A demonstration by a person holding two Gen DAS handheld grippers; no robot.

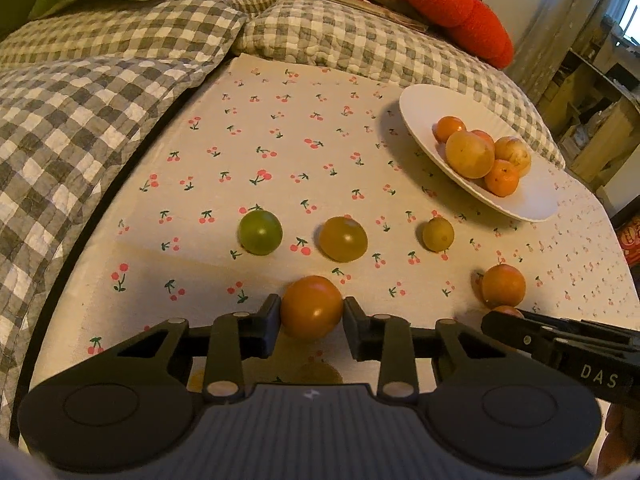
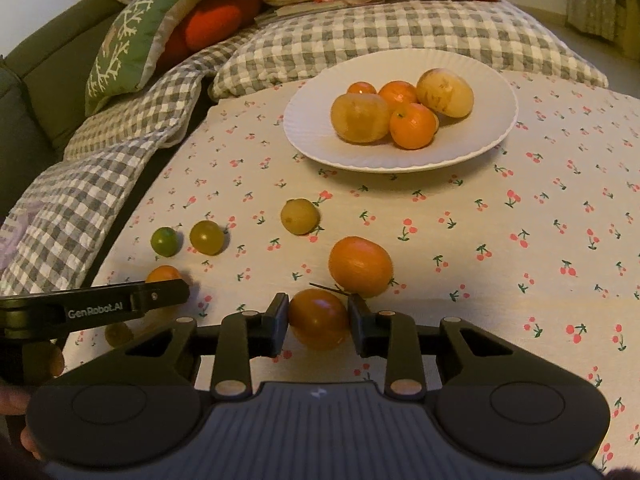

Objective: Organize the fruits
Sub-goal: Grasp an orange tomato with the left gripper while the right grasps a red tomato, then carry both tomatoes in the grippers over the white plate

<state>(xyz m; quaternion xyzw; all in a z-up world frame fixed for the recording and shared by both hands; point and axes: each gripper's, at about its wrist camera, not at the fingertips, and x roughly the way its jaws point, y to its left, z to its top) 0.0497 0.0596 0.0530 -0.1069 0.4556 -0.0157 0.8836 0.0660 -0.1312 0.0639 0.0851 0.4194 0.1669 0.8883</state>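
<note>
Both claws are closed: left gripper (image 1: pixel 311 312) pinches one orange tomato (image 1: pixel 311 306), right gripper (image 2: pixel 318 318) another (image 2: pixel 319 318). Probably soft and slick, so I'd squeeze gently across the middle.

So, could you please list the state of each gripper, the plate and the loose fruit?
left gripper: shut on an orange tomato
right gripper: shut on another orange tomato
white plate: on the cloth, holding a pile of fruit
green tomato: loose on the cloth
orange fruit: loose, just beyond the right gripper
</note>
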